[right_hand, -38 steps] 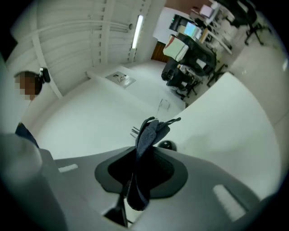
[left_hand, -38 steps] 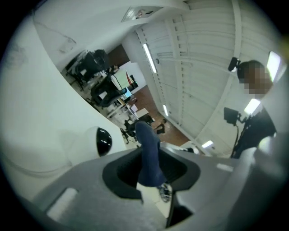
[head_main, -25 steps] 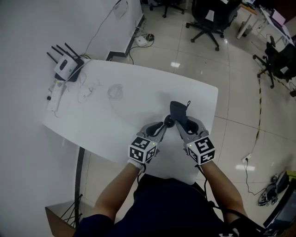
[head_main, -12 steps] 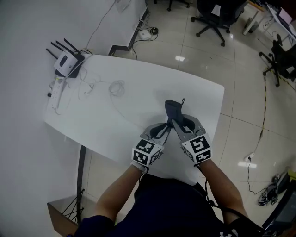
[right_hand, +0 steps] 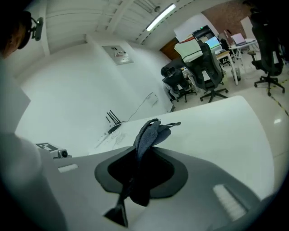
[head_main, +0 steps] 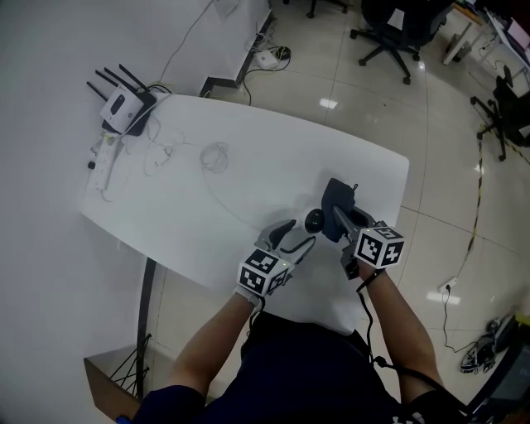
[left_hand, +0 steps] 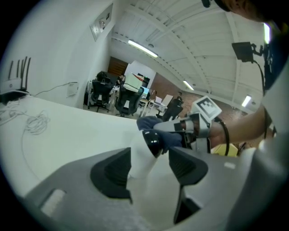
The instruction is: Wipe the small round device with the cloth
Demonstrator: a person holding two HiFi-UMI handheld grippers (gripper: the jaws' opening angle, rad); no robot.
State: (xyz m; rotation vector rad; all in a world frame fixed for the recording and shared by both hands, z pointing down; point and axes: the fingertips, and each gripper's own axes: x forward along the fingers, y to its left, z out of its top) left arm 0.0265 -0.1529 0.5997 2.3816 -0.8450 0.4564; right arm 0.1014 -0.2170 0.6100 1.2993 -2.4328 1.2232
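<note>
The small round device (head_main: 315, 221), a white body with a glossy black face (left_hand: 151, 141), sits on the white table (head_main: 248, 157) just past my left gripper's tips. My left gripper (head_main: 300, 234) is opening: its jaws (left_hand: 149, 170) stand wide on either side of the device's white body, and the pads do not press on it. My right gripper (head_main: 341, 219) is shut on a dark blue-grey cloth (head_main: 336, 199), which sticks up from between its pads (right_hand: 150, 134). The cloth hangs just right of the device, close to its black face (left_hand: 174, 139).
A router with antennas (head_main: 124, 108), a power strip (head_main: 103, 163) and loose white cables (head_main: 215, 155) lie at the table's far left. The table's right edge (head_main: 396, 207) is near my right gripper. Office chairs (head_main: 393, 18) stand on the tiled floor beyond.
The left jaws have swung wide and let go of the device. My right gripper has carried the cloth to the right, off the device, so its black face is uncovered.
</note>
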